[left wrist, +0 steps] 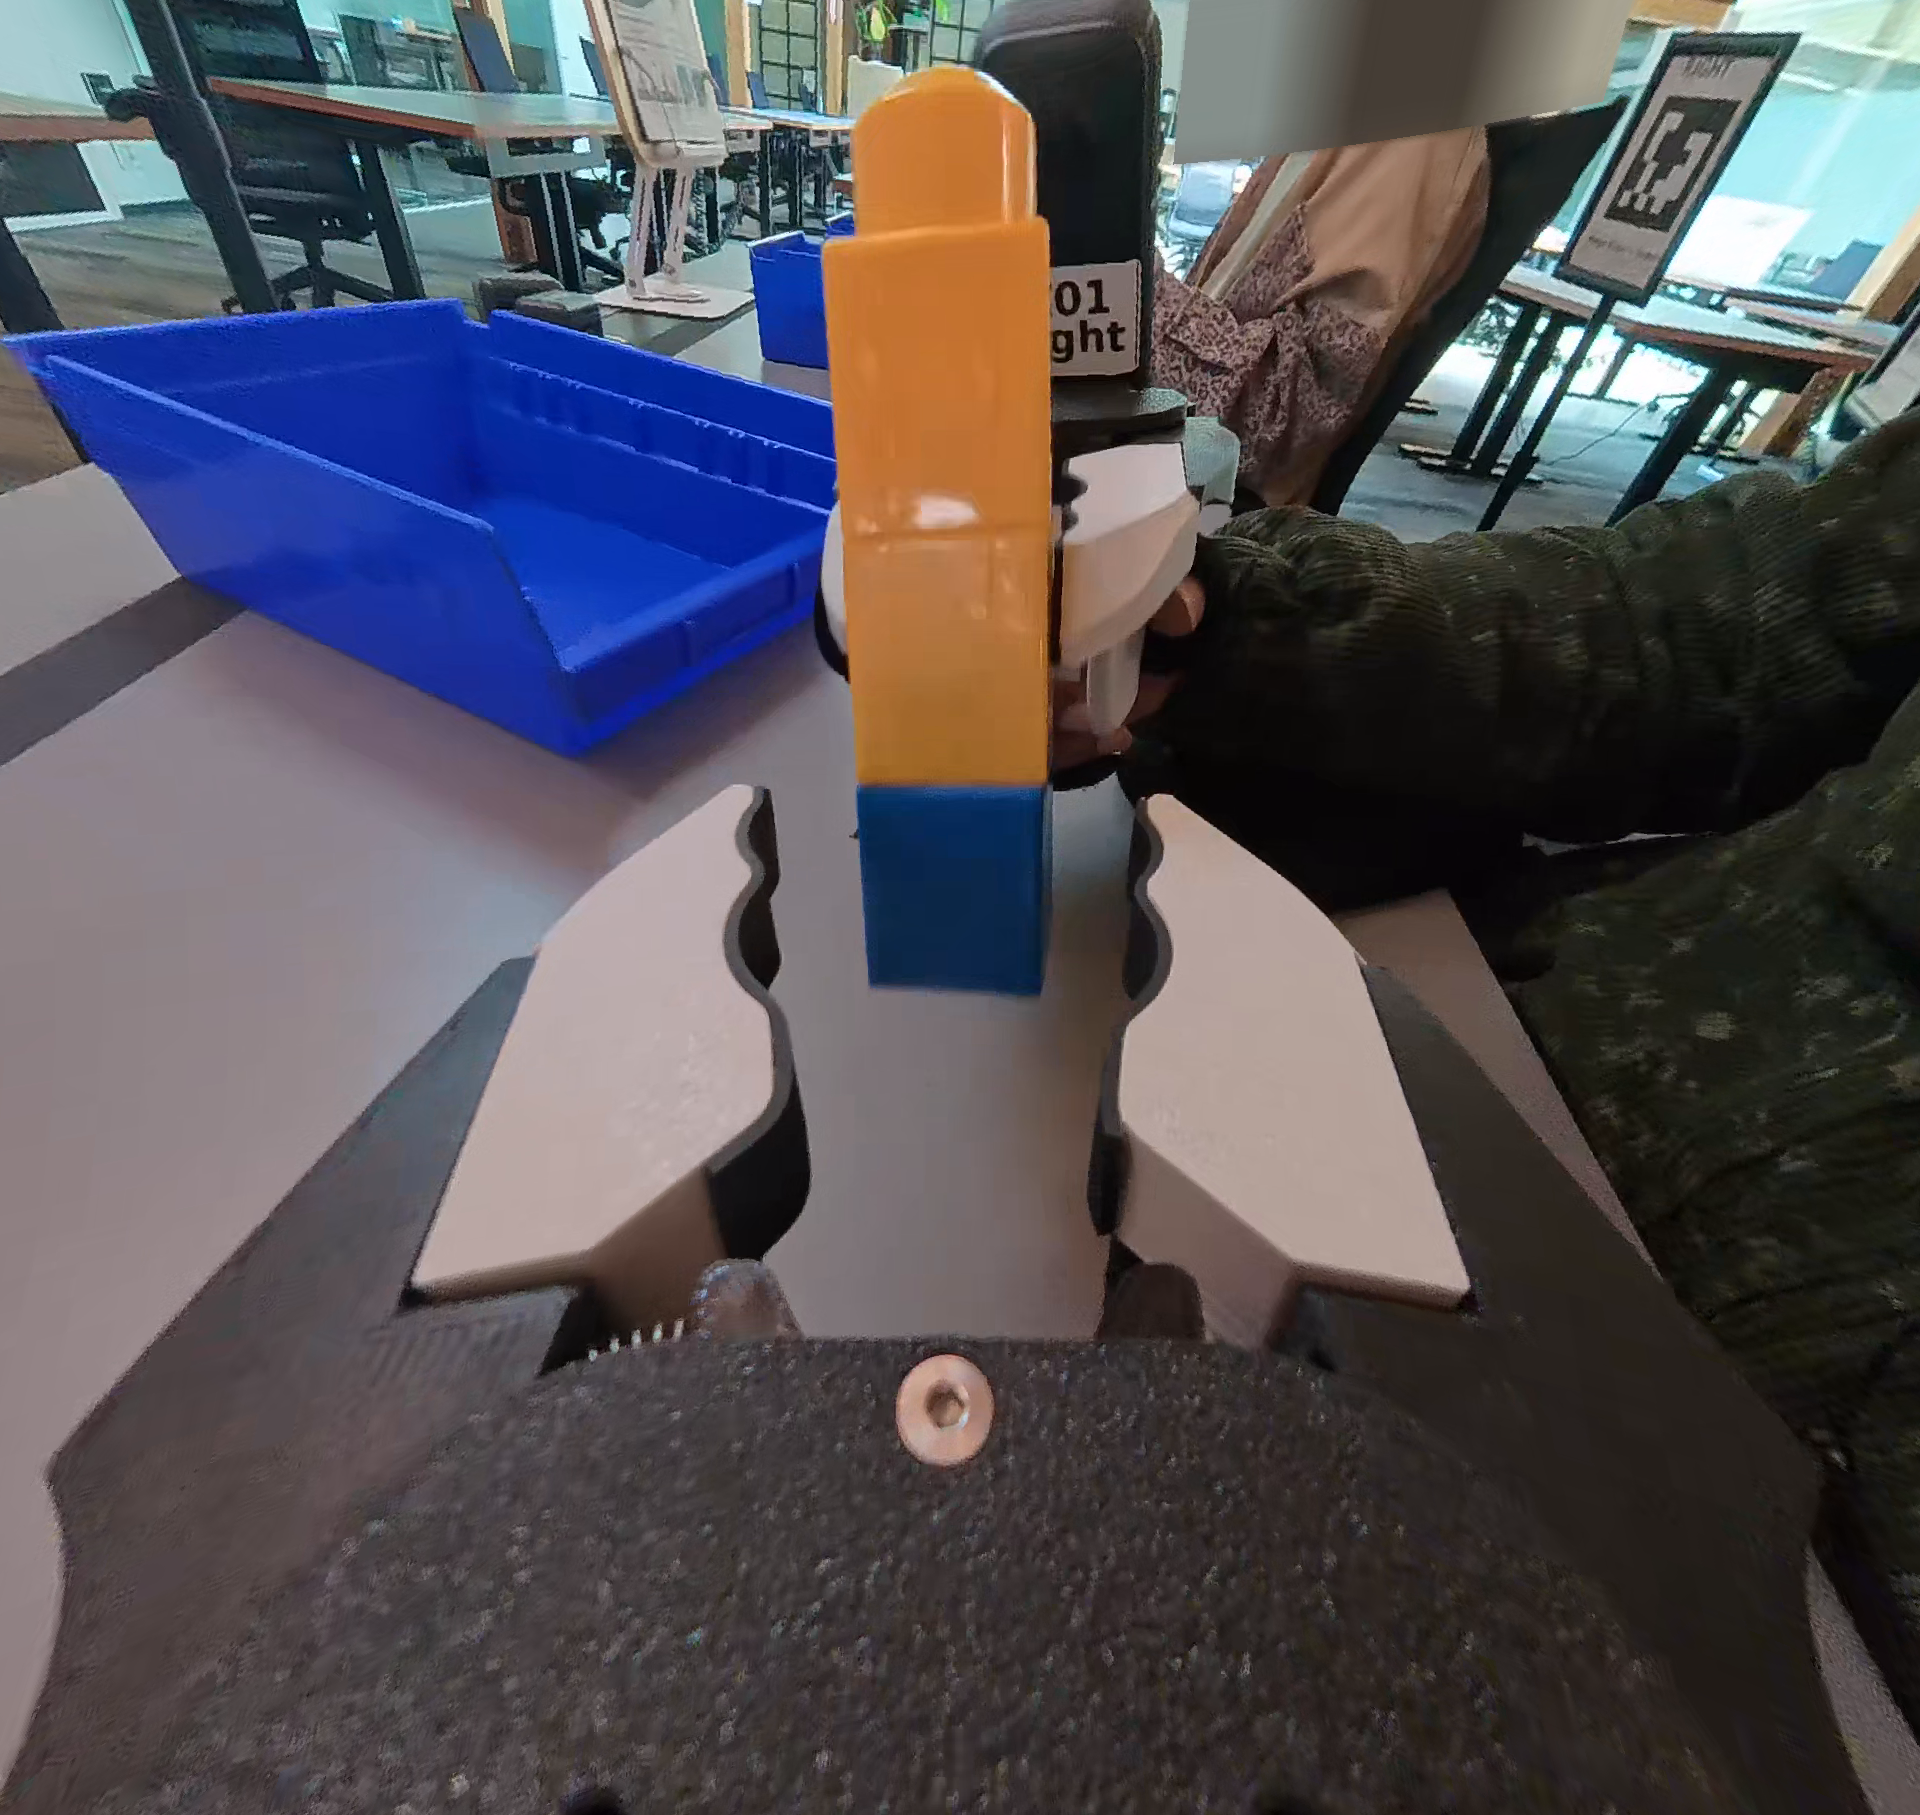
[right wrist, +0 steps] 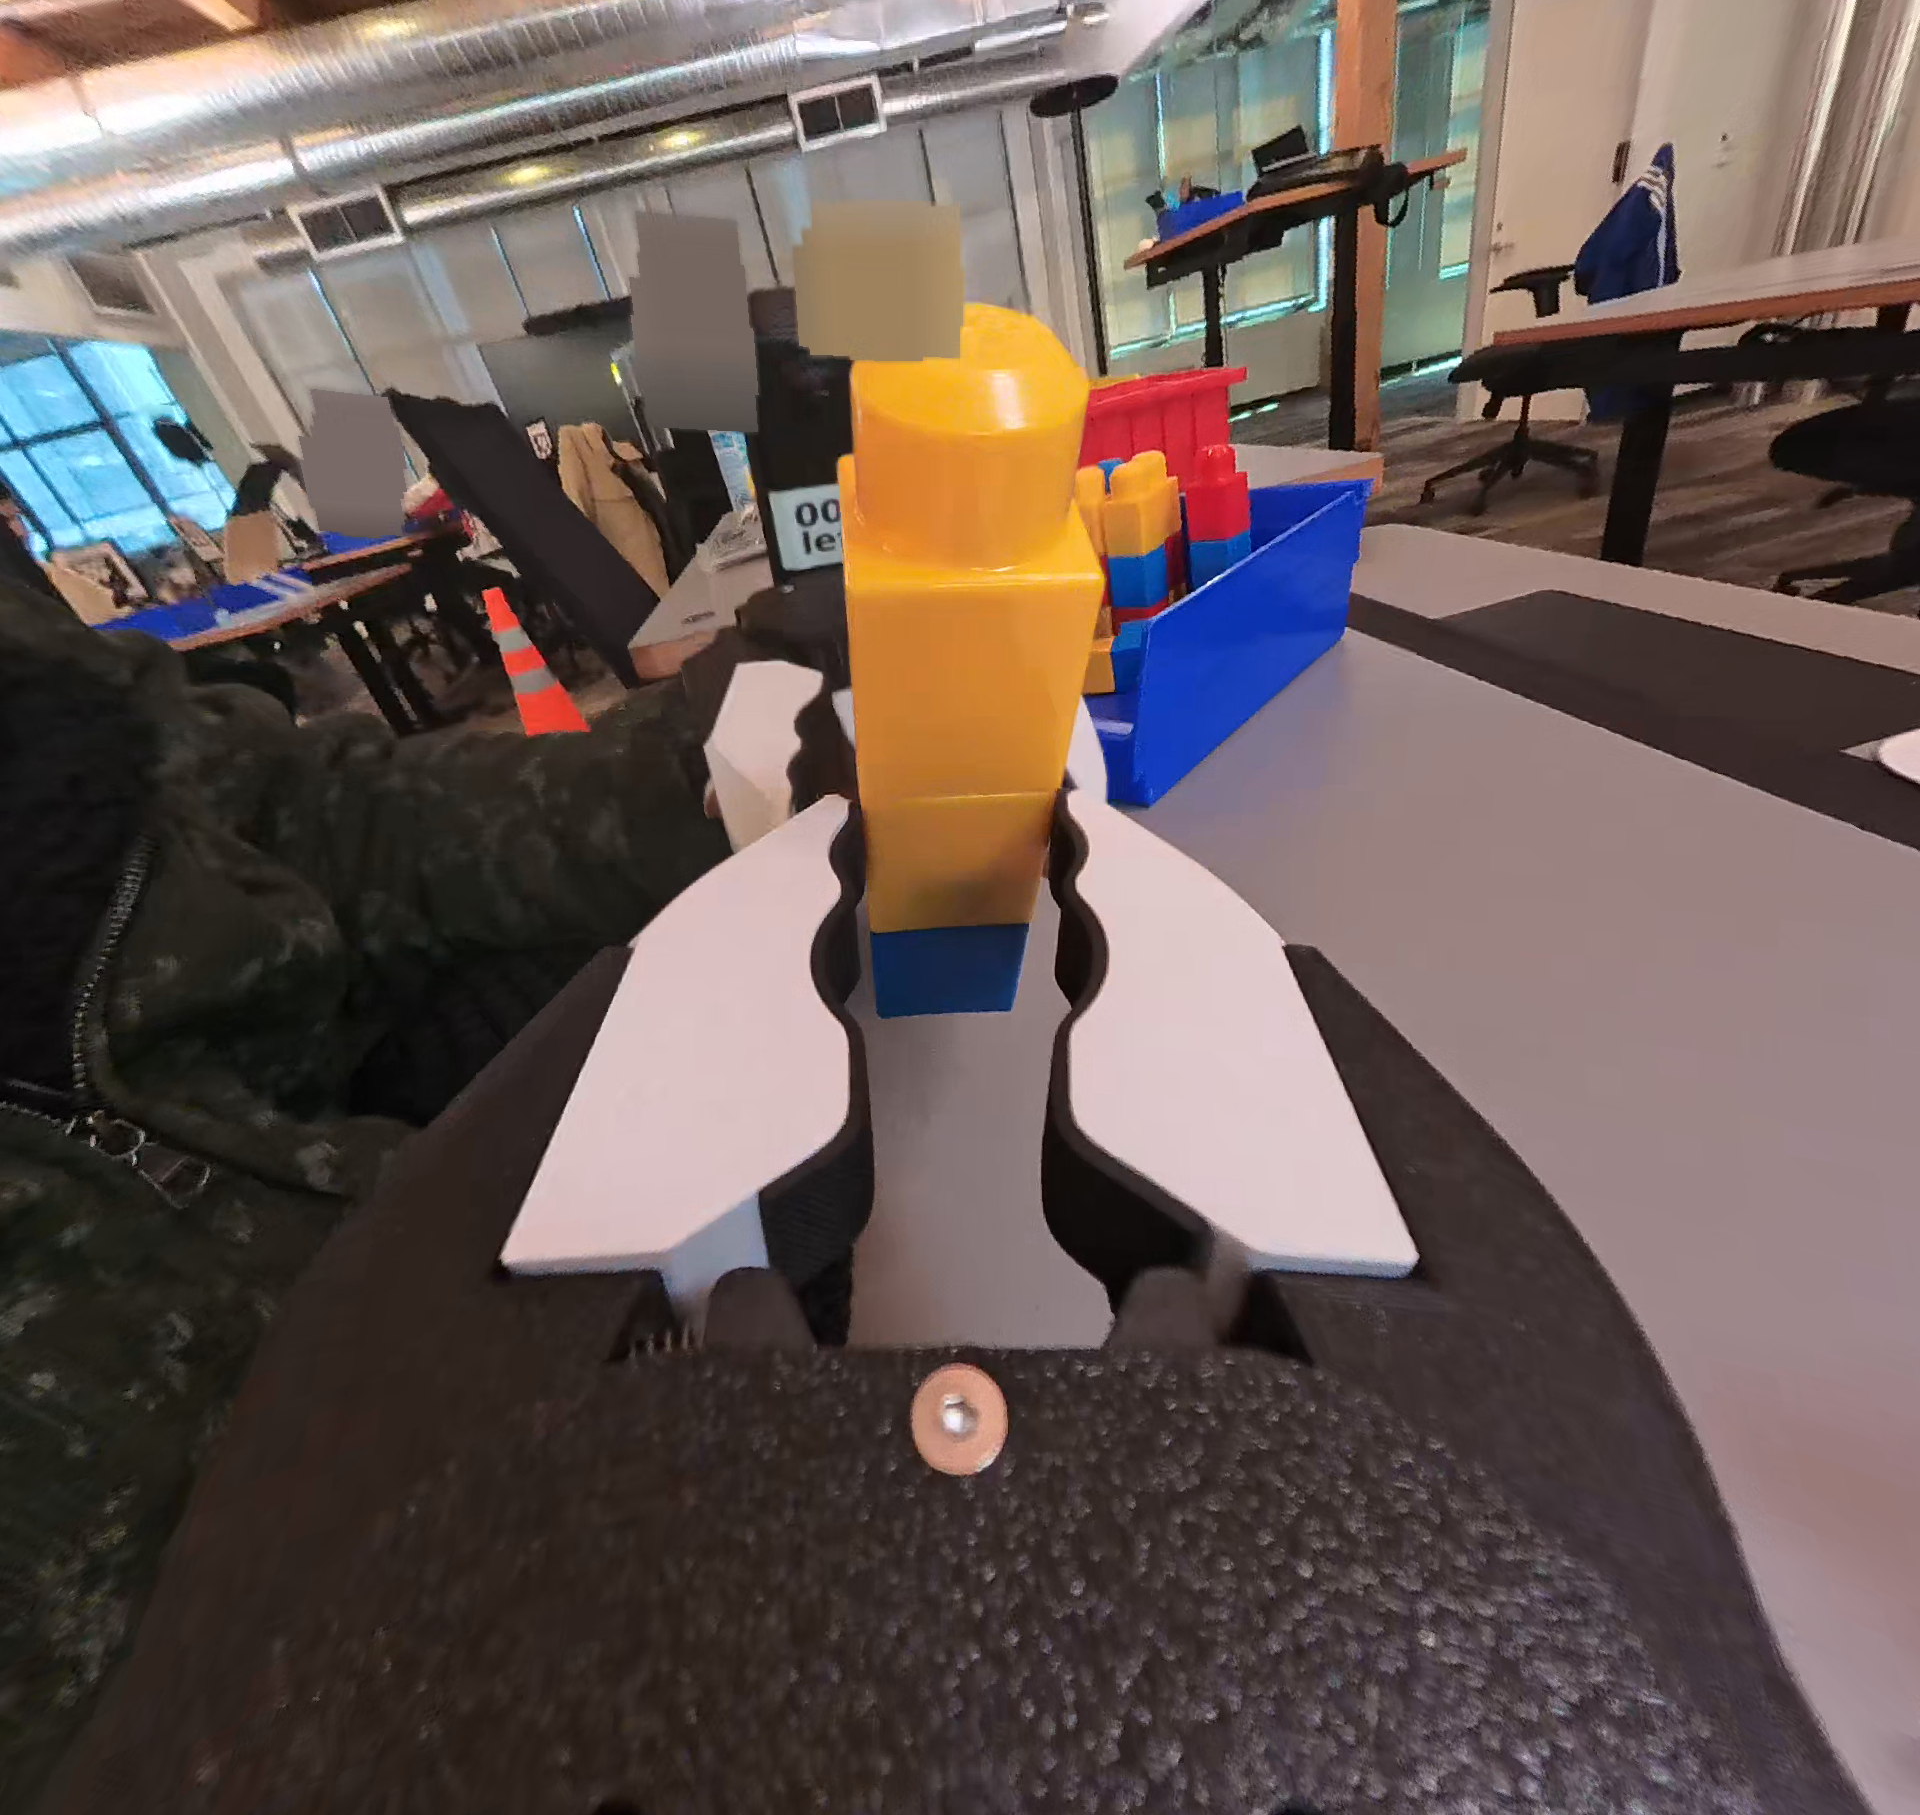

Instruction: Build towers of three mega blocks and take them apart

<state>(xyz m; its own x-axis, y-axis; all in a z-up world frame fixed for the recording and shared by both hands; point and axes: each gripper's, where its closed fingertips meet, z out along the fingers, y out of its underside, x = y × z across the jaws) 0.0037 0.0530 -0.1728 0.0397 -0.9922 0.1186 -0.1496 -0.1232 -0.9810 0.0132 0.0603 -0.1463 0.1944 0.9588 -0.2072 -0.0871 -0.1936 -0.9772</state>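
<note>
Tower [left wrist: 945, 560]: 3 blocks are stacked upright on the grey table [left wrist: 312, 913]; it is seen between the 2 grippers, which face each other across it.
Blue block [left wrist: 954, 887]: placed at the bottom, resting on the table.
Middle block [right wrist: 954, 861]: orange, seated on the blue block.
Top block [right wrist: 966, 602]: orange, with a round stud on top.
Left gripper [left wrist: 951, 851]: its white fingers [left wrist: 665, 1017] are spread wide at the level of the blue block, with clear gaps on both sides; nothing is held.
Right gripper [right wrist: 954, 866]: its fingers [right wrist: 727, 1017] are closed in on the middle block, 1 on each side; the black pads appear pressed to its faces.
Empty bin [left wrist: 436, 518]: blue, set on the table left of the tower in the left wrist view, well apart from it.
Filled bin [right wrist: 1236, 643]: blue, seen behind and right of the tower in the right wrist view; orange, blue and red blocks [right wrist: 1153, 539] are stacked inside.
Sleeve [left wrist: 1507, 643]: dark green, seen behind the right gripper in the left wrist view.
Cone [right wrist: 525, 669]: orange, on the floor beyond the table.
</note>
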